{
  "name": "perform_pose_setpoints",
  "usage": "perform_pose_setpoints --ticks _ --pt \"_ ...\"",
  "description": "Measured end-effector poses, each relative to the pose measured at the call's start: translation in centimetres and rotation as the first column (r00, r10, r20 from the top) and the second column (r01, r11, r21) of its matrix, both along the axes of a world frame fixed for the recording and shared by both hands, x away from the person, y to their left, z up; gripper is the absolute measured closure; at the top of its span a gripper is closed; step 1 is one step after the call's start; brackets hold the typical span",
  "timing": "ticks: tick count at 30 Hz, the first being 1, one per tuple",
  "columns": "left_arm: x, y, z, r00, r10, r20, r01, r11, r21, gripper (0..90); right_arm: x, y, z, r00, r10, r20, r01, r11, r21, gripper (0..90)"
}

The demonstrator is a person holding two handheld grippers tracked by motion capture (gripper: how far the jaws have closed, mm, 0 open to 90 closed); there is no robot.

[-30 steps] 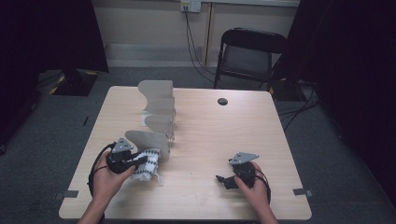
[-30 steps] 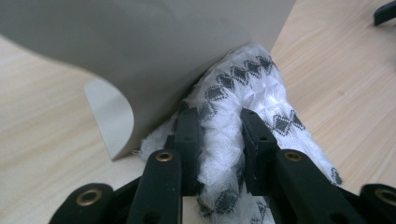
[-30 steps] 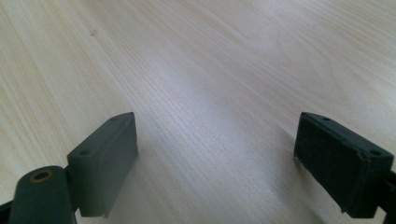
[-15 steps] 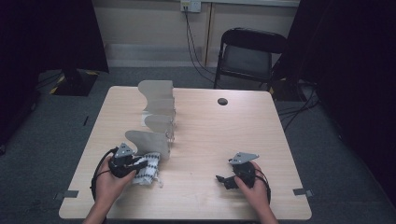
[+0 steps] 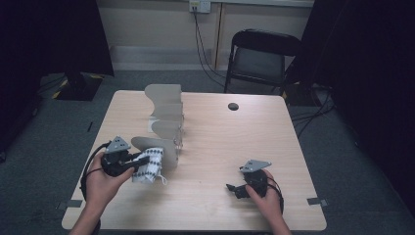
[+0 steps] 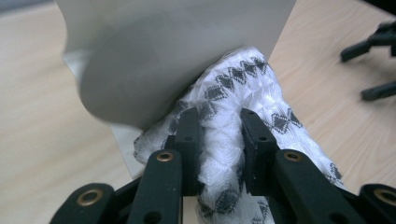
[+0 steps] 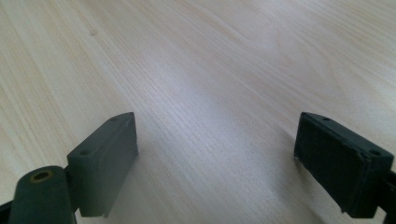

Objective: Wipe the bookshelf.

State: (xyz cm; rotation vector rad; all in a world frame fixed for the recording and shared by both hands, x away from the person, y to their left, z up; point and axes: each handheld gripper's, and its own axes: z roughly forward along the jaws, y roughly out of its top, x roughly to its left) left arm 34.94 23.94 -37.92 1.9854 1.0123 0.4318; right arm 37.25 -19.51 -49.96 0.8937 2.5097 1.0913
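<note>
- Left tongs (image 5: 139,164): jaws pinched on a white cloth (image 5: 148,166) with a dark diamond pattern. In the left gripper view the cloth (image 6: 233,121) bulges between the two pads (image 6: 189,135) and spills out on both sides.
- Cloth location: near-left part of the desk (image 5: 220,147), held in the left tongs, its far end against the nearest grey panel.
- Obstruction: a grey divider (image 5: 166,120) of curved upright panels runs from the near-left region toward the far edge. Its nearest panel (image 6: 154,60) stands directly ahead of the left tongs and touches the cloth, covering the cloth's far end from above in the left gripper view.
- Whether the cloth's underside rests on the desk cannot be told.
- Right tongs (image 5: 234,188): jaws spread wide, nothing between them. The right gripper view shows bare wood (image 7: 210,93) between the two pads (image 7: 105,158).
- Right tongs location: near-right part of the desk, well apart from the cloth and the divider, with open desk between.
- A cable (image 5: 90,161) loops from the left gripper over the left edge of the desk.
- Small dark disc (image 5: 233,106): far part of the desk, right of the divider, well apart from both tongs.
- Folding chair (image 5: 262,61): on the floor beyond the far edge.
</note>
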Motion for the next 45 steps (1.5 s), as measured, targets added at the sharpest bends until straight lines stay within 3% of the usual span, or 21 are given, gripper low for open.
perform_pose_setpoints --ticks 3,8,18,19,22,28,39,45 --pt "-0.2 0.2 2.4 0.9985 0.001 0.055 -0.001 1.0000 -0.008 71.9 0.0 0.0 0.0 1.0000 0.000 0.000 0.000 1.000 0.000 12.5" --pt "-0.4 0.5 2.9 0.9970 0.011 0.076 -0.010 0.9997 -0.021 71.8 0.0 0.0 0.0 1.0000 -0.001 0.000 0.001 1.000 0.000 12.5" --pt "0.1 0.7 -1.2 0.9996 0.028 0.004 -0.028 0.9996 0.001 71.8 0.0 0.0 0.0 1.0000 -0.001 0.001 0.001 1.000 0.001 12.5" --pt "0.1 0.7 -2.3 0.9993 0.035 -0.013 -0.034 0.9994 0.003 71.8 0.0 0.0 0.0 1.0000 0.000 0.000 0.000 1.000 0.000 12.5" --pt "0.2 0.9 -3.3 0.9992 0.036 -0.018 -0.036 0.9993 0.009 71.7 0.0 0.0 0.0 1.0000 -0.001 0.000 0.001 1.000 0.000 12.5" --pt "0.4 1.1 -6.3 0.9962 0.054 -0.068 -0.052 0.9984 0.022 71.8 0.0 0.0 0.0 1.0000 0.000 0.000 0.000 1.000 0.000 12.5" --pt "0.4 1.3 -8.5 0.9927 0.060 -0.105 -0.057 0.9979 0.032 71.9 0.0 0.0 0.0 1.0000 -0.001 0.000 0.001 1.000 0.000 12.5" --pt "0.3 1.4 -8.4 0.9920 0.064 -0.108 -0.061 0.9975 0.036 72.0 0.0 0.0 0.0 1.0000 0.000 0.000 0.000 1.000 0.000 12.5"
